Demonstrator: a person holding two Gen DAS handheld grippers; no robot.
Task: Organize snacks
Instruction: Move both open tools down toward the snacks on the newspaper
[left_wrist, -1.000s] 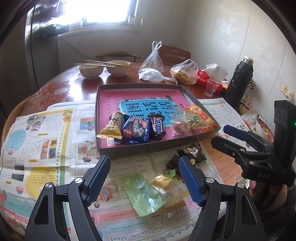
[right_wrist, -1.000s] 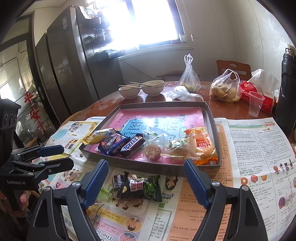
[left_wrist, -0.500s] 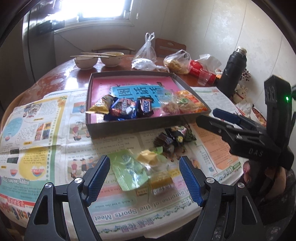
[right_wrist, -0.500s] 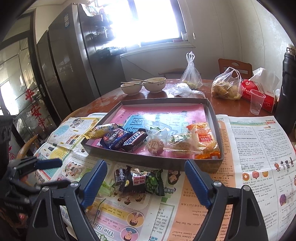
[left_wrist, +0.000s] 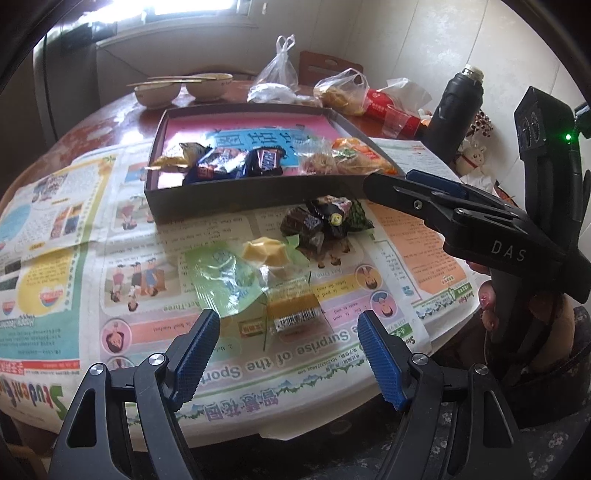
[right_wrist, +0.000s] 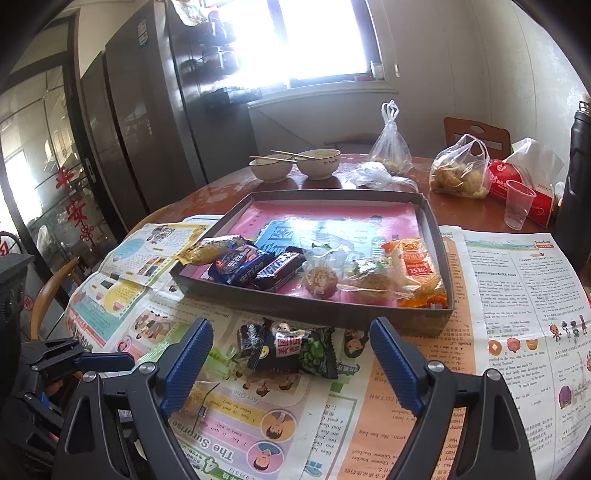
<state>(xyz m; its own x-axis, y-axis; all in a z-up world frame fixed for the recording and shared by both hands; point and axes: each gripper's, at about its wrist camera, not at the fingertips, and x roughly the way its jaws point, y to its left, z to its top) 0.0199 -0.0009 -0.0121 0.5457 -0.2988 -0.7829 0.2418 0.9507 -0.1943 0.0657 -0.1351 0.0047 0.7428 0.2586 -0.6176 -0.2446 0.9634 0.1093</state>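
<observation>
Hovering wide and empty, left gripper above green packet and yellow candy; right gripper, wide, empty, over dark snack packets on newspaper, near snack tray on desk.

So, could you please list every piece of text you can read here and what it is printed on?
"DAS": black body of the right gripper.
"SNICKERS", partly legible: dark chocolate bar wrapper in the grey cardboard tray.
"The Surprise", upside down: colourful newspaper on the table.
Other wrappers and the newspaper's small print: too blurred.
</observation>
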